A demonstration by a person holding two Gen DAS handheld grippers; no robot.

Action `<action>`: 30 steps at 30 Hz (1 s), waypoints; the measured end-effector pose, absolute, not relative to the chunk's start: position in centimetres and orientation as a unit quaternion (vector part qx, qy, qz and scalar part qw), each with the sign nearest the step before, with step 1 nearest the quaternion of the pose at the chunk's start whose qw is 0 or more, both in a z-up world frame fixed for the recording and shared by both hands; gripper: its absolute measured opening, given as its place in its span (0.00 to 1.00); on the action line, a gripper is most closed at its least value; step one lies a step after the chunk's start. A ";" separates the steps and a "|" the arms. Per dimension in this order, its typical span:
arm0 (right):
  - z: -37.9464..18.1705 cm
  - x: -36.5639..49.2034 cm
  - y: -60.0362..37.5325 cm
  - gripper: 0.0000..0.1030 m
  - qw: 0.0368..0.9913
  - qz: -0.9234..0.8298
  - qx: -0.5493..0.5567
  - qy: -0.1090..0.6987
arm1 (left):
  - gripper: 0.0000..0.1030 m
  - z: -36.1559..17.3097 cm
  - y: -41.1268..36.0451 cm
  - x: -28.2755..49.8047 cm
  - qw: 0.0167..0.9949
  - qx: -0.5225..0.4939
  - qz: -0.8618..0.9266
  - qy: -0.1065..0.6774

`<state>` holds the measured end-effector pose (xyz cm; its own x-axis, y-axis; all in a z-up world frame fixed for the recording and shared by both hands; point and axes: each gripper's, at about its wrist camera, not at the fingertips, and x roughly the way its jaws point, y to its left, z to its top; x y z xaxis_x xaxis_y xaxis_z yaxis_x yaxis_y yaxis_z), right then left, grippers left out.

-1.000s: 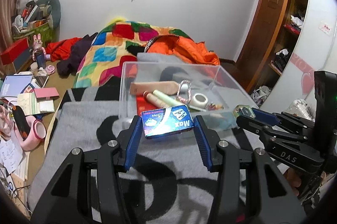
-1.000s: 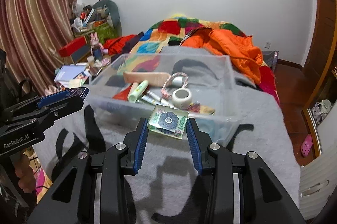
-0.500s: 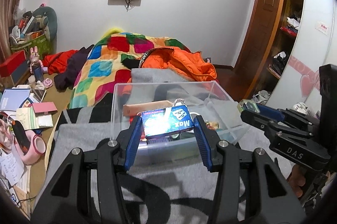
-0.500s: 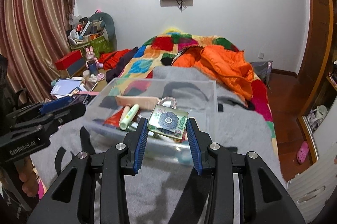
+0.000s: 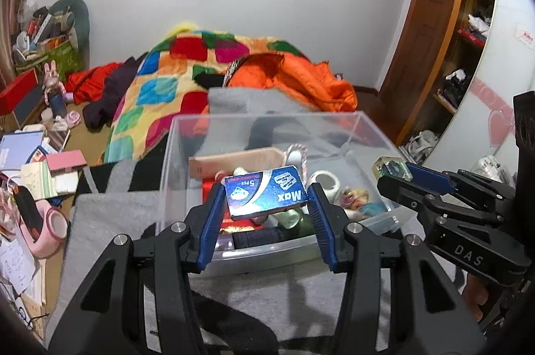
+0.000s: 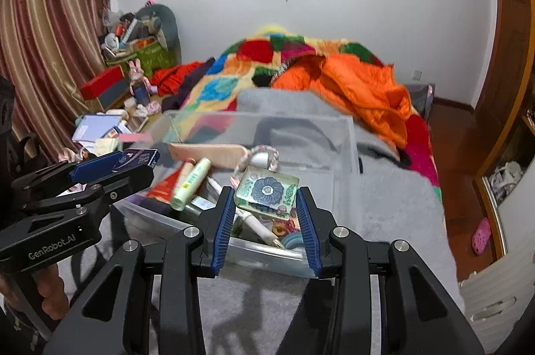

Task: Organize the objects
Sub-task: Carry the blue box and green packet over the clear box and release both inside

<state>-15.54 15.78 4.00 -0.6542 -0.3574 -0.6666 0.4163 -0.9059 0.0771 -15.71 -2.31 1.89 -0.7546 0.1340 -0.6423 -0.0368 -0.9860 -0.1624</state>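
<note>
Blue-padded, my left jaws (image 5: 265, 204) clamp a blue Max box (image 5: 265, 196) and my right jaws (image 6: 265, 204) a flowered glass tile (image 6: 266, 190), both over the clear bin (image 5: 364, 134).

Clear plastic bin (image 5: 337, 134); glossy card box (image 5: 265, 196) (blue); fuzzy grey blanket (image 6: 394, 204).

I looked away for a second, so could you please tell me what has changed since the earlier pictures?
Both claws have carried their loads forward, from the near side of the clear bin to above it. The left claw still grips the blue box; the right claw still grips the flowered glass block. The bin's contents stayed put.
</note>
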 end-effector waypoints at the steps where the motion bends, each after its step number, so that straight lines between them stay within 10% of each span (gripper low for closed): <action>1: 3.5 -15.9 15.8 0.33 0.211 -0.906 0.364 0.039 | 0.48 1.4 -2.4 -15.9 0.046 -0.352 0.932 -0.071; 30: 6.2 -11.7 16.9 0.53 0.231 -0.919 0.318 0.035 | 0.56 2.7 -2.5 -12.6 0.064 -0.333 0.937 -0.079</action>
<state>-11.70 16.90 6.18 -0.6915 -0.4018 -0.6003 0.4461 -0.8912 0.0826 -12.59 -2.48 2.73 -0.7700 0.1730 -0.6141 -0.0683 -0.9794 -0.1903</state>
